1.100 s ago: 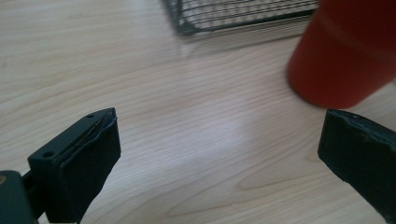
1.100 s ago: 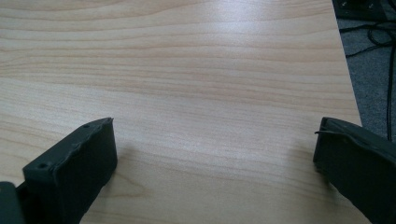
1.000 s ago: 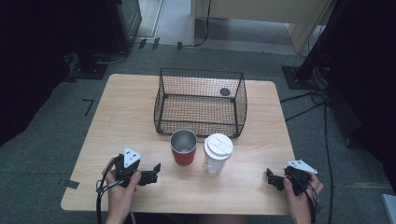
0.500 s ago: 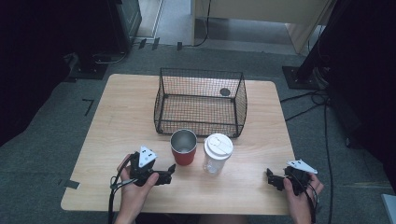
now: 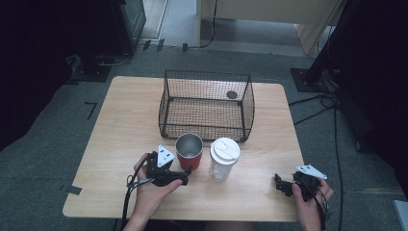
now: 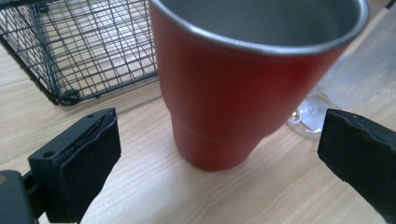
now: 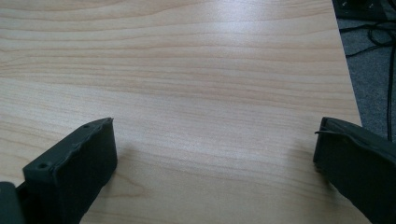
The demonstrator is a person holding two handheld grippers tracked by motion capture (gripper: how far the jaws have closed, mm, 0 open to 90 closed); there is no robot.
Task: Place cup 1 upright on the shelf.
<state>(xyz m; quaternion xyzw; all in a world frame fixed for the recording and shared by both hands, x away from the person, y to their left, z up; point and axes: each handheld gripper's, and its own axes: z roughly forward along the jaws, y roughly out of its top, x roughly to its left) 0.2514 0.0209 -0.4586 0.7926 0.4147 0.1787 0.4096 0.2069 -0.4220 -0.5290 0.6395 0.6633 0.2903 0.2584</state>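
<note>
A red metal cup [image 5: 188, 151] with a steel inside stands upright on the wooden table [image 5: 120, 120], just in front of the wire basket [image 5: 208, 131]. My left gripper [image 5: 186, 173] is open at the cup's near left side, its jaws pointing at the base. In the left gripper view the red cup [image 6: 233, 88] rises close ahead, between the wide-apart jaws of the left gripper [image 6: 219, 128], and neither pad touches it. My right gripper [image 5: 279, 182] rests open near the table's front right, and the right gripper [image 7: 215, 126] has bare wood between its jaws.
A clear plastic cup with a white lid [image 5: 224, 157] stands right beside the red cup, and the clear cup [image 6: 355, 70] shows behind it. The black wire basket holds a small dark round object [image 5: 232, 95]. Cables lie on the floor [image 5: 327, 103] to the right.
My left gripper has moved right and forward, up to the red cup's base. The right gripper has stayed where it was.
</note>
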